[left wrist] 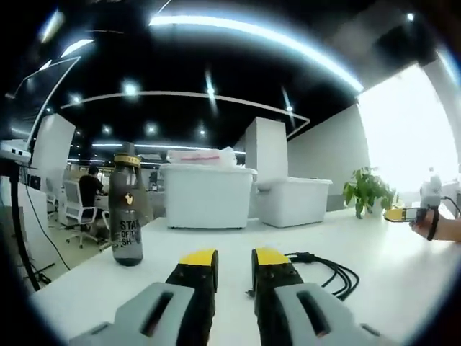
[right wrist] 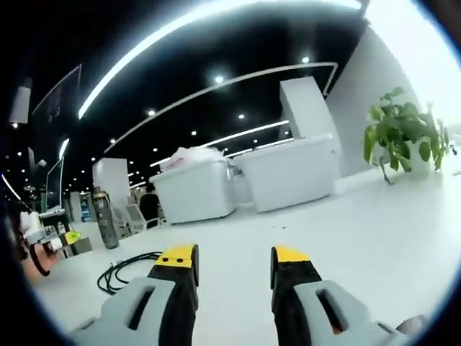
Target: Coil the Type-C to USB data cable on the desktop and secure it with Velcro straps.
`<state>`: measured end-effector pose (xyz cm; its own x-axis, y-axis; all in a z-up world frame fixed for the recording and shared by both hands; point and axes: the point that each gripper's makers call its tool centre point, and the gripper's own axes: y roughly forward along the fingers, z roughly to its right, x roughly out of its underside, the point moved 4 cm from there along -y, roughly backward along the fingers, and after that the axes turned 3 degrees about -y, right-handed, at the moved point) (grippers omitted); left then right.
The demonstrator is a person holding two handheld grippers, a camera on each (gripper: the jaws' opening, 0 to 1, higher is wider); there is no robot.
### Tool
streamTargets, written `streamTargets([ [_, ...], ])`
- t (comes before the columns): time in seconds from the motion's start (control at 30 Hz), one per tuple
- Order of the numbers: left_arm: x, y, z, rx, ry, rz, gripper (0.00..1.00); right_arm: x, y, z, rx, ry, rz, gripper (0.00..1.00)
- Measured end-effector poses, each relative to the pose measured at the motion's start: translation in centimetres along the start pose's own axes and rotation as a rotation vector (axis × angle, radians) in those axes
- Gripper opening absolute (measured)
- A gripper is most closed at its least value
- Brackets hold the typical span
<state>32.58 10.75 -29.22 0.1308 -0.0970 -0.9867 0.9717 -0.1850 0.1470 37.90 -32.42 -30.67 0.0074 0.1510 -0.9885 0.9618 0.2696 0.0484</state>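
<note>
The black data cable [left wrist: 328, 270] lies loosely looped on the white desktop [left wrist: 238, 234], just right of my left gripper [left wrist: 234, 259]. That gripper's yellow-tipped jaws stand a narrow gap apart with nothing between them. In the right gripper view the same cable [right wrist: 122, 272] lies to the lower left, beside my right gripper [right wrist: 234, 256], which is open and empty over the bare desktop [right wrist: 346, 216]. Each gripper appears small in the other's view, held by a hand: the right gripper [left wrist: 405, 214] at the far right, the left gripper [right wrist: 63, 241] at the far left.
A dark water bottle [left wrist: 126, 209] stands on the desk left of the cable, and is seen again as the bottle [right wrist: 106, 220]. Two white storage bins [left wrist: 205, 194] [left wrist: 292, 202] sit at the desk's far side. A potted plant [right wrist: 403, 133] stands by the bright window. A person sits at a desk behind.
</note>
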Motion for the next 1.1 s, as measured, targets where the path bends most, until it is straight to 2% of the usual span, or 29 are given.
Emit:
streamTargets([
  [0.07, 0.4, 0.1, 0.3, 0.005, 0.027, -0.010, 0.22, 0.3, -0.2, 0.1, 0.002, -0.004, -0.012, 0.43],
  [0.13, 0.8, 0.1, 0.6, 0.005, 0.048, -0.021, 0.22, -0.1, -0.5, 0.1, 0.009, 0.022, 0.025, 0.44],
  [0.2, 1.5, 0.2, 1.1, 0.019, 0.080, -0.041, 0.23, -0.3, -0.7, 0.0, 0.008, 0.026, 0.029, 0.46],
  [0.3, 1.6, 0.2, 1.7, 0.043, 0.061, -0.045, 0.30, -0.3, -0.7, -0.1, 0.003, 0.020, 0.031, 0.51],
  [0.4, 1.8, 0.2, 2.0, 0.042, 0.064, -0.048, 0.36, 0.3, -0.6, -0.1, 0.006, -0.018, 0.010, 0.56],
  [0.57, 1.9, 0.1, 1.8, 0.023, 0.078, -0.054, 0.37, 0.6, -0.5, 0.1, 0.012, -0.056, 0.001, 0.62],
  [1.0, 2.2, 0.1, 1.8, 0.008, 0.090, -0.066, 0.37, 0.3, -0.9, 0.5, 0.024, -0.039, 0.021, 0.64],
  [1.1, 2.2, 0.1, 1.8, 0.007, 0.093, -0.064, 0.37, 0.3, -1.0, 0.2, 0.019, -0.057, 0.019, 0.65],
])
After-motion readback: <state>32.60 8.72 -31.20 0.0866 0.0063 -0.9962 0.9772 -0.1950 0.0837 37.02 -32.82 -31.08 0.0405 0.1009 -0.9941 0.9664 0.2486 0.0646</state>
